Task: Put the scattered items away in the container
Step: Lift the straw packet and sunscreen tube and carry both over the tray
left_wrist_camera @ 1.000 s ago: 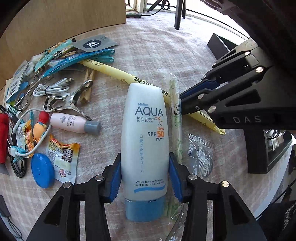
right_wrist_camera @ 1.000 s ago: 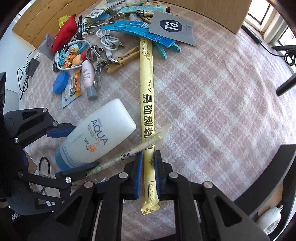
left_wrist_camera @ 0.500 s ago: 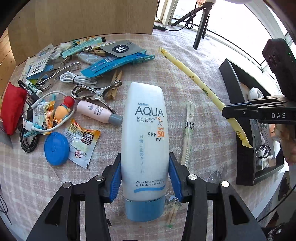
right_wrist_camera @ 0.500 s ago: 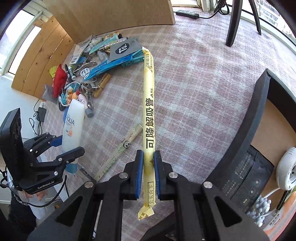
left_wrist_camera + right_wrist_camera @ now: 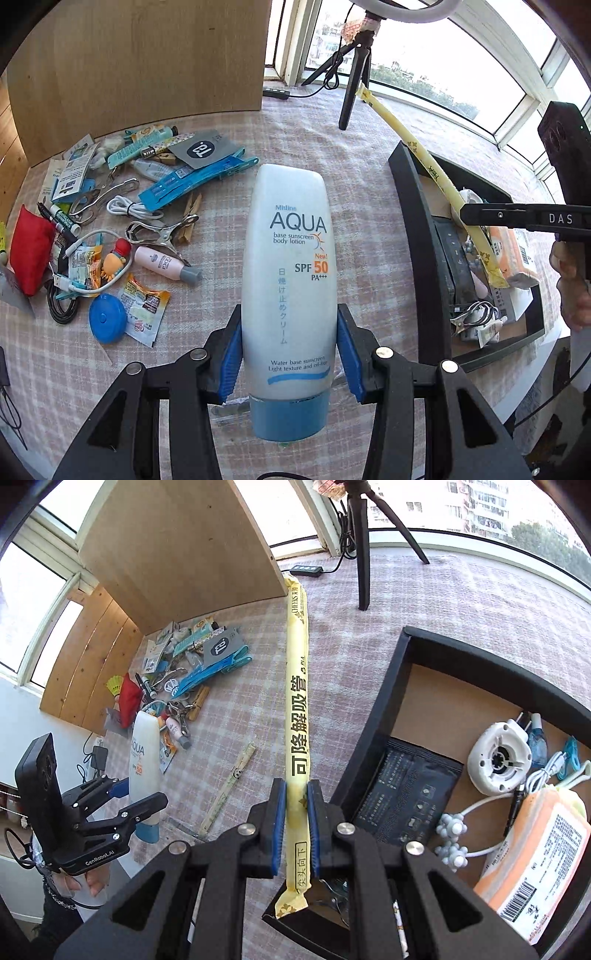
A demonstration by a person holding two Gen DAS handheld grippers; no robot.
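The left tool (image 5: 289,349) has its blue pads pressed against both sides of a white sunscreen tube (image 5: 290,280), jaws about half spread around its body, blue cap nearest the handle. The tube is up off the checked cloth of the bench (image 5: 362,147). The right tool (image 5: 296,825) is nearly closed, pinching a long yellow wrapped straw (image 5: 298,701) close to its lower end; the short tail of the wrapper hangs over the near corner of the black container (image 5: 373,746), while the rest of the straw reaches out over the bench toward the wooden board (image 5: 177,550).

From the left side, that straw crosses above the container's rim at a slant, the right tool's jaws holding it over the inside. The container sits at the bench's right edge and already holds a black pouch (image 5: 406,786), a white round device (image 5: 498,762), an orange packet (image 5: 532,853), white cable and some small clips.

On the far left of the bench lies the scattered pile: a red pouch (image 5: 31,249), a blue round case (image 5: 108,323), snack sachets, a small pink tube (image 5: 166,264), metal clips, a wooden clothespeg, a white cable, blue packets and a grey card (image 5: 201,147). A thin paper-wrapped stick (image 5: 227,788) lies alone on the cloth between the two tools. A black tripod (image 5: 364,535) stands at the back by the window.
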